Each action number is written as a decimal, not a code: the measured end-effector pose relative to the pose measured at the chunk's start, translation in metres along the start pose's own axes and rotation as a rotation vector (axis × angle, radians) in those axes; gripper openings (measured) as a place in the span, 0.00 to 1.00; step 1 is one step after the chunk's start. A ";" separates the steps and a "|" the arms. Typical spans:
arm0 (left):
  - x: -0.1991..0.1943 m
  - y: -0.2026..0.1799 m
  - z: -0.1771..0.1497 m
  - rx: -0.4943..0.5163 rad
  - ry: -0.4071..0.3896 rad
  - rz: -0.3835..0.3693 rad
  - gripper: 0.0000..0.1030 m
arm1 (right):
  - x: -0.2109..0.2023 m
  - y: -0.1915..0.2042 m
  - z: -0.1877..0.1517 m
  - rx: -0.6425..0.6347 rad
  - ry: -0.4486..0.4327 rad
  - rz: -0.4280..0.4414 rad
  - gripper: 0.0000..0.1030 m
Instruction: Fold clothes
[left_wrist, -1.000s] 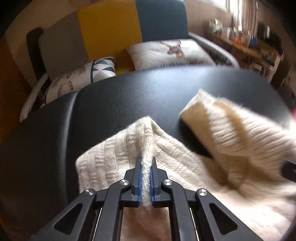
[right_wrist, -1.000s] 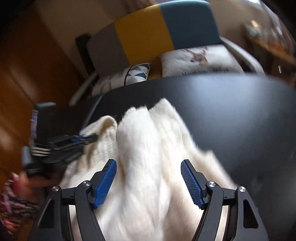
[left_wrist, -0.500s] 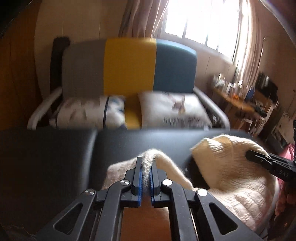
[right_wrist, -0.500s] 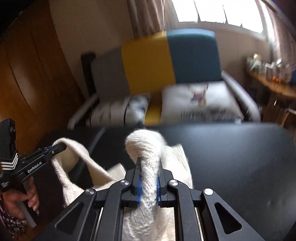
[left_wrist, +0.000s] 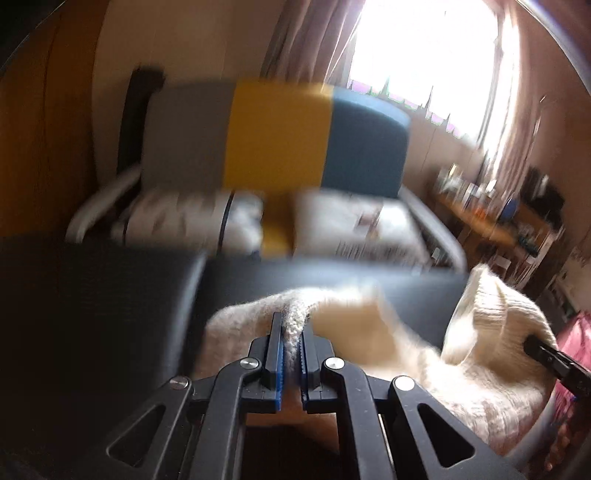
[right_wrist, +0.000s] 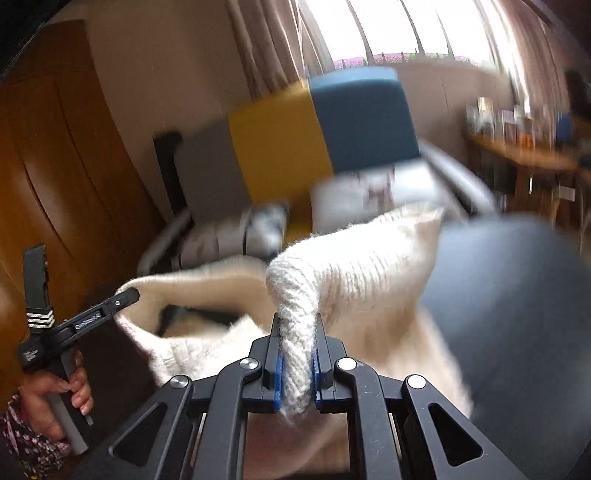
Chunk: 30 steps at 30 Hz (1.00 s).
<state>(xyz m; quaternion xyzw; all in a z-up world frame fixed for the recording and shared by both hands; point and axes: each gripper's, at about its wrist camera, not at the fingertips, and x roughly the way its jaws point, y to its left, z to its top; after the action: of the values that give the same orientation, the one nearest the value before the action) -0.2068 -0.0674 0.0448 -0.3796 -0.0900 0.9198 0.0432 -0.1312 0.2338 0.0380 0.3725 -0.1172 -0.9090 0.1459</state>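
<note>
Sweater (right_wrist: 362, 266), cream knit, hangs between the two grippers above the black table (right_wrist: 517, 295), part of it draped down toward the near edge. Left gripper (left_wrist: 291, 354) has its fingers pinched tight on a ridge of knit, and right gripper (right_wrist: 297, 365) is clamped the same way on a thick rolled edge. Holding two separated points off the surface looks meant to let the cloth hang straight, so it can be laid down flat or doubled over; judging by this, the fold is only starting. In the right view, the person's hand (right_wrist: 55, 402) grips the left tool's handle at the lower left. Beyond the table stands a chair (left_wrist: 280, 136) with grey, yellow and blue panels and cushions (left_wrist: 354, 225) on its seat; a cluttered shelf (left_wrist: 491, 206) sits by the window. Nothing lies on the table where the sweater would land, though both views are blurred, so fine detail is uncertain
</note>
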 end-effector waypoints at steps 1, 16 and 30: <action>0.009 0.005 -0.018 -0.014 0.036 0.008 0.05 | 0.008 -0.003 -0.016 0.010 0.040 0.009 0.11; 0.033 0.012 -0.117 0.047 0.092 0.019 0.10 | -0.032 -0.027 -0.058 0.032 0.040 -0.020 0.45; 0.035 0.017 -0.122 0.060 0.082 -0.045 0.13 | 0.027 0.045 0.004 -0.366 0.220 -0.173 0.67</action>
<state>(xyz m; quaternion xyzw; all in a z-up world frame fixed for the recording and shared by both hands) -0.1453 -0.0628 -0.0673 -0.4133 -0.0690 0.9045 0.0792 -0.1444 0.1831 0.0373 0.4454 0.0984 -0.8782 0.1442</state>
